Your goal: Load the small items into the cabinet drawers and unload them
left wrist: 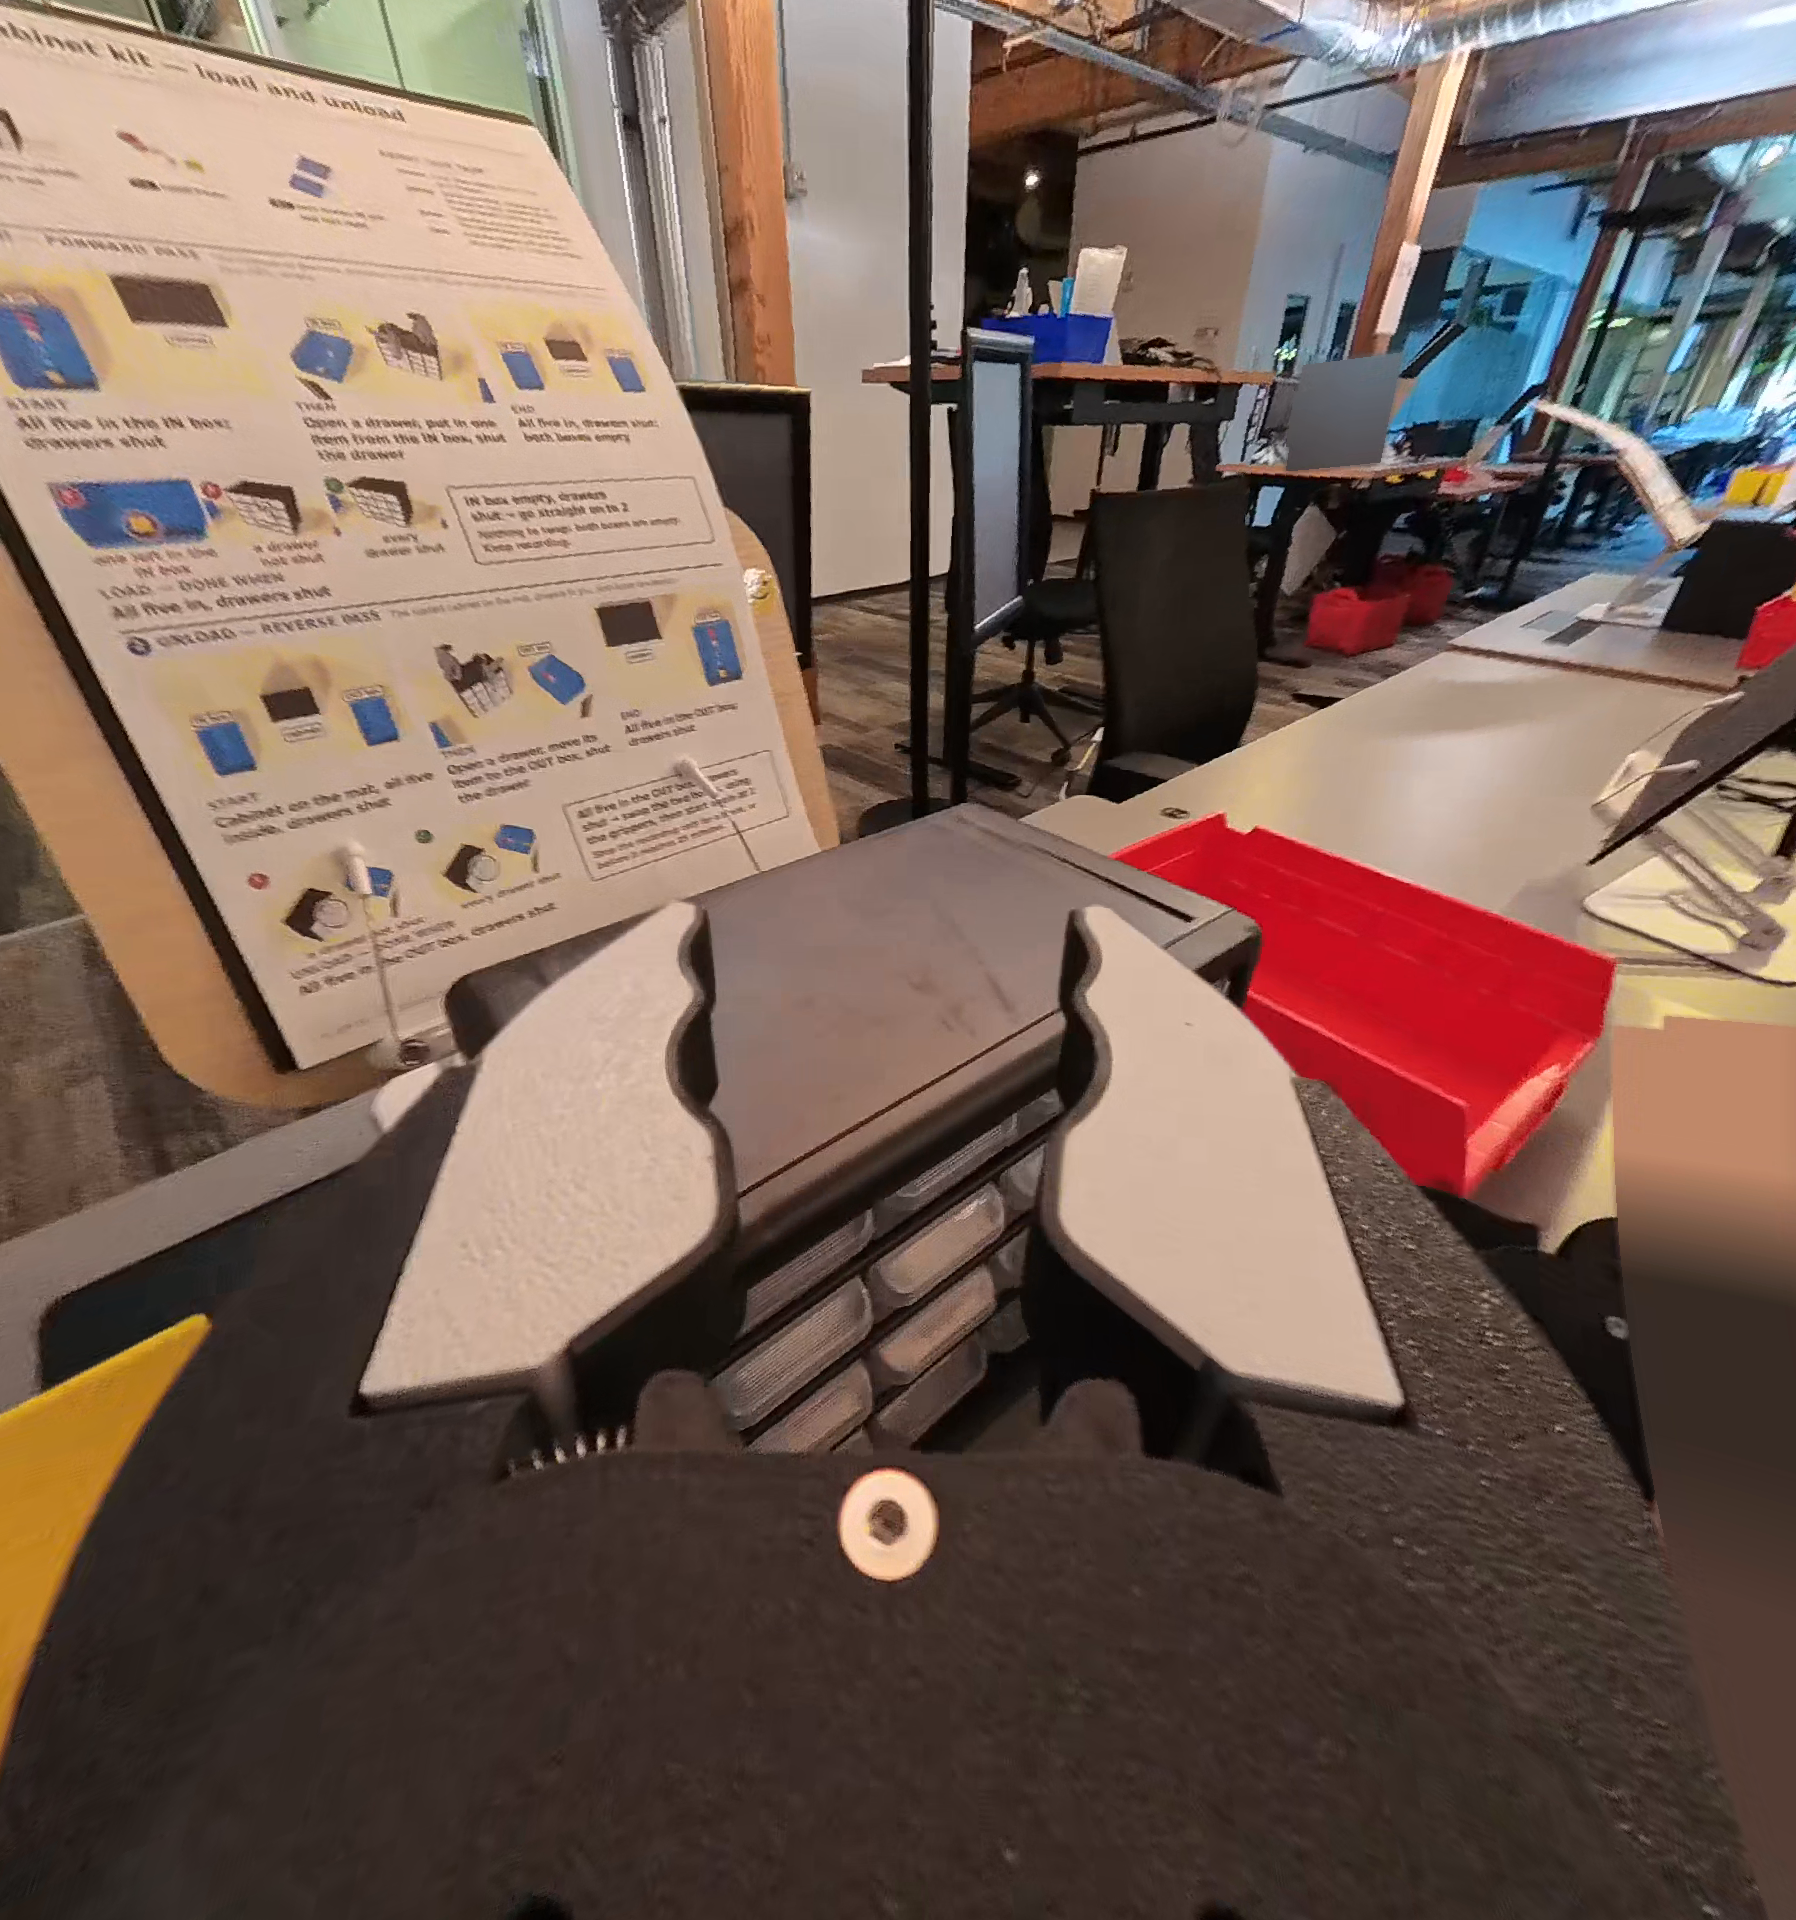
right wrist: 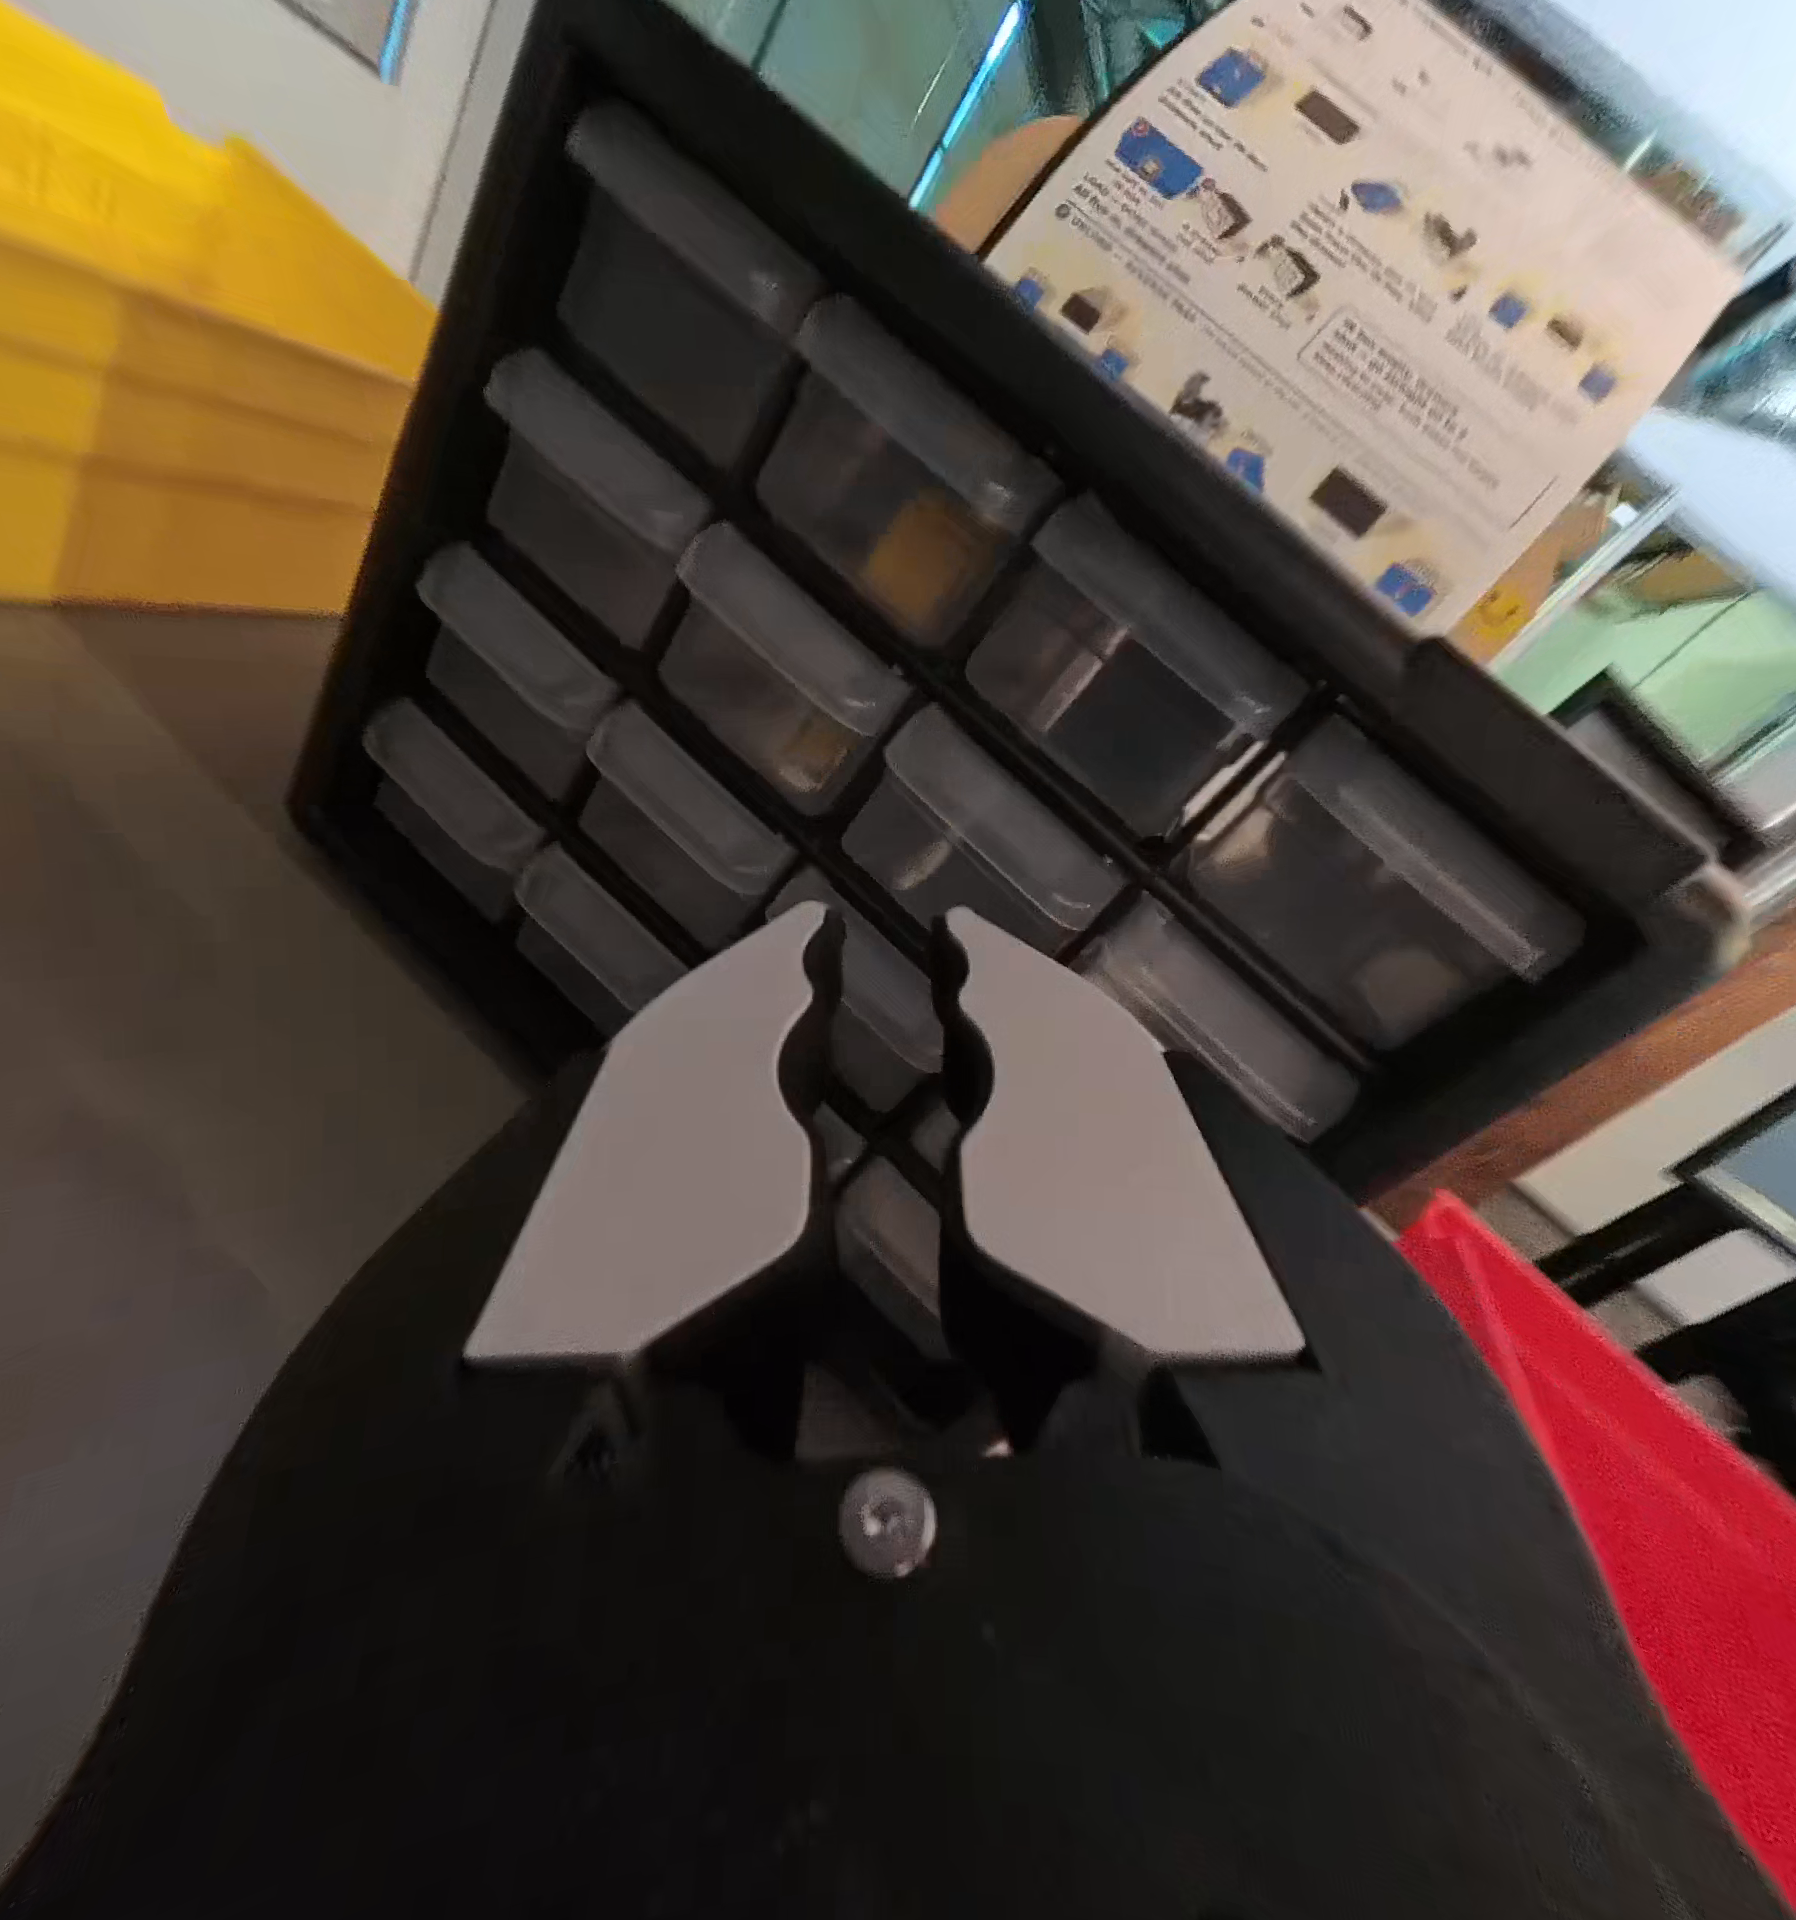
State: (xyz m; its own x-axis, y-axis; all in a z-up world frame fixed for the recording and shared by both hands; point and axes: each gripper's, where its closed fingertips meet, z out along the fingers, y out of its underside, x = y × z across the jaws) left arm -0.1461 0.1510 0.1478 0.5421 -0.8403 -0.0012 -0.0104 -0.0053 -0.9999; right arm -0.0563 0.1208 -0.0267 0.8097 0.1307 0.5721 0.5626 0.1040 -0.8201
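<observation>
While drawer fronts point(right wrist: 873, 499) show rightward, left sees cabinet point(left wrist: 873, 966) top.

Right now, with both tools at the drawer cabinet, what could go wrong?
1. The left tool straddles the top of the cabinet with its fingers wide open; if it isn't actually bracing the cabinet, a drawer pull may drag it.
2. The right tool is nearly closed at closely packed clear drawers; it could catch the wrong drawer.
3. The right wrist view is blurred, so aim looks uncertain.
</observation>
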